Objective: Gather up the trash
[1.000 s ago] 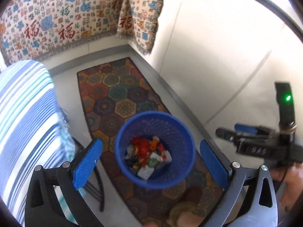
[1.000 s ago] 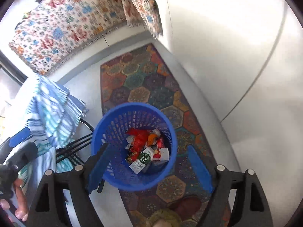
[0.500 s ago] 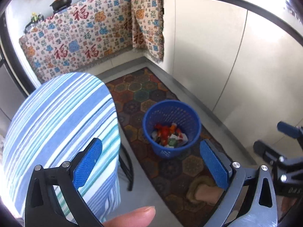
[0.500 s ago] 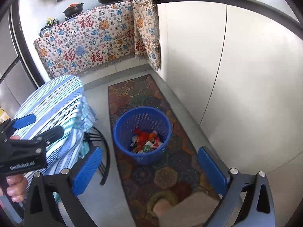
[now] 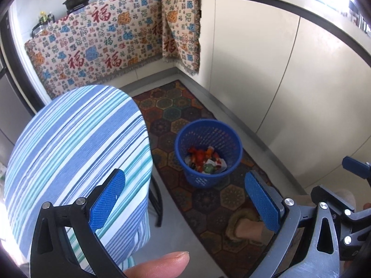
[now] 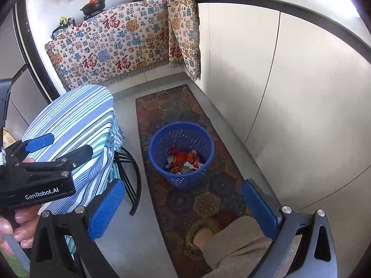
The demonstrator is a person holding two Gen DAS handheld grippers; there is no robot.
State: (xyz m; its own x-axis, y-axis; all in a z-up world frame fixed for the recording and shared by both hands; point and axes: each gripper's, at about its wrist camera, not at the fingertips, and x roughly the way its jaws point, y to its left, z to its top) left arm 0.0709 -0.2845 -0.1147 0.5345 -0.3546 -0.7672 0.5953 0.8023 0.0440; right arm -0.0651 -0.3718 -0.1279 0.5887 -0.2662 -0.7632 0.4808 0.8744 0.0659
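A blue mesh waste basket (image 5: 208,139) stands on a patterned rug, holding several crumpled wrappers (image 5: 205,161) in red, orange, green and white. It also shows in the right wrist view (image 6: 182,139) with the wrappers (image 6: 183,161) inside. My left gripper (image 5: 185,197) is open and empty, well above and short of the basket. My right gripper (image 6: 183,205) is open and empty, also raised above the floor. The left gripper's body (image 6: 37,180) shows at the left of the right wrist view.
A round table under a blue striped cloth (image 5: 76,157) stands left of the basket, on black legs (image 6: 132,185). White cabinets (image 5: 289,81) run along the right. A patterned cloth (image 5: 104,44) hangs from the counter at the back. A slippered foot (image 5: 243,224) is on the rug (image 6: 176,106).
Both grippers have risen and pulled back from just over the basket. The basket now looks smaller and farther, and the striped table and counter have come into view.
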